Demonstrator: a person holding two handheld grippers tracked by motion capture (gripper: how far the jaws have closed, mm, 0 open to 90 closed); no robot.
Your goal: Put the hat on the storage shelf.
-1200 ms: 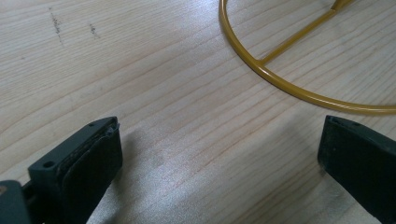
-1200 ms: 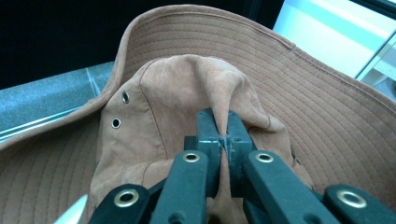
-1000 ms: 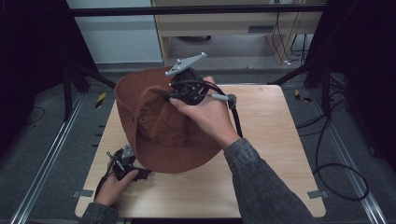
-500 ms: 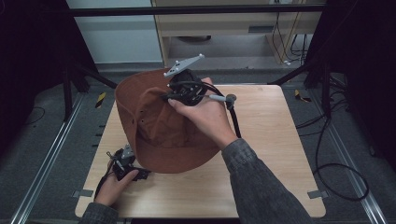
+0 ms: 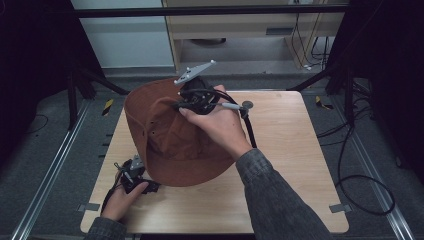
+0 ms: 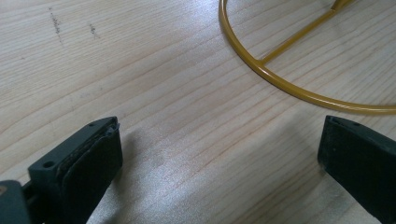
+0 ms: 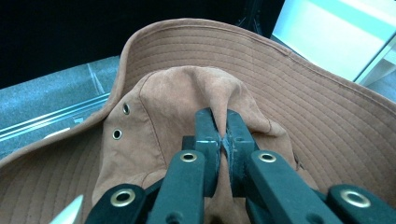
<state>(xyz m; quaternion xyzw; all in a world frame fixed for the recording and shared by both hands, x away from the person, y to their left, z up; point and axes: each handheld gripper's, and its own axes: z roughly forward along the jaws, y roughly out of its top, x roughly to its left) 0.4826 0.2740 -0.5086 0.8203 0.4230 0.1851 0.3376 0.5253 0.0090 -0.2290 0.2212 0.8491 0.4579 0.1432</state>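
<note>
The right gripper [image 7: 223, 140] pinches the brown hat [image 5: 165, 135] at mid frame, probably to lift it. The left gripper [image 6: 219, 154], jaws spread, waits by a yellow ring [image 6: 275, 79].

I am seeing the brown hat [image 5: 170, 145] covering the tabletop [image 5: 280, 165] beneath it; the yellow wire ring [image 6: 280, 79] is running off-frame.

Beneath my jaws lies a light wooden desk [image 5: 295, 150] with visible grain. Grey carpeted floor [image 5: 45, 150] surrounds it, with metal rails [image 5: 55, 165] running along both flanks. Ahead of my jaws stands a pale wooden cabinet [image 5: 240, 30] and a white wall panel [image 5: 125, 40]. Black cables [image 5: 360, 175] trail across the floor to my right. Dark curtains [image 5: 30, 50] enclose both sides.
</note>
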